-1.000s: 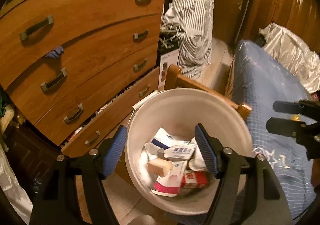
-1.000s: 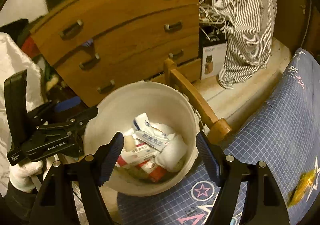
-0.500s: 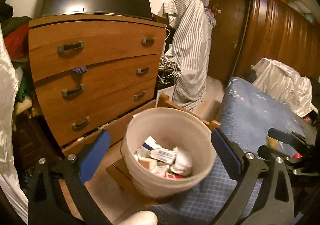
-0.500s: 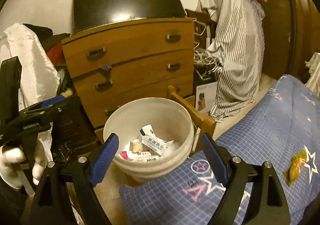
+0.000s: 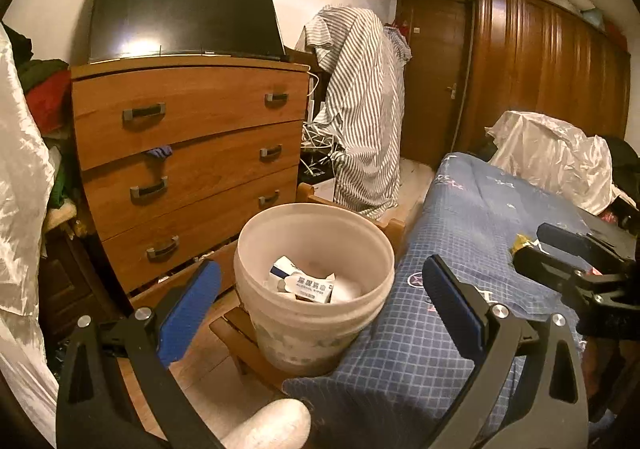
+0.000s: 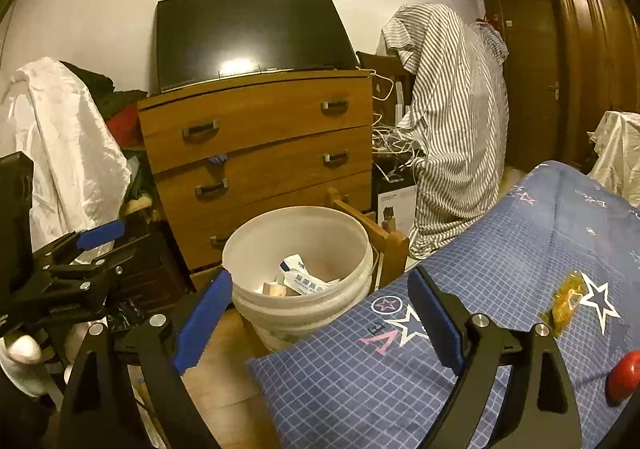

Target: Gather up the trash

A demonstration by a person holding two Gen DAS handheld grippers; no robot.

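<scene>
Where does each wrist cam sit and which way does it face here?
Left wrist: on the left claw, angled slightly down at the white bucket and dresser; right claw shows at the right edge.
Right wrist: on the right claw, jaws opening with nothing between, same heading; left claw and a white-gloved hand show at left.
Shared: bucket, dresser, blue bedspread, yellow wrapper.
</scene>
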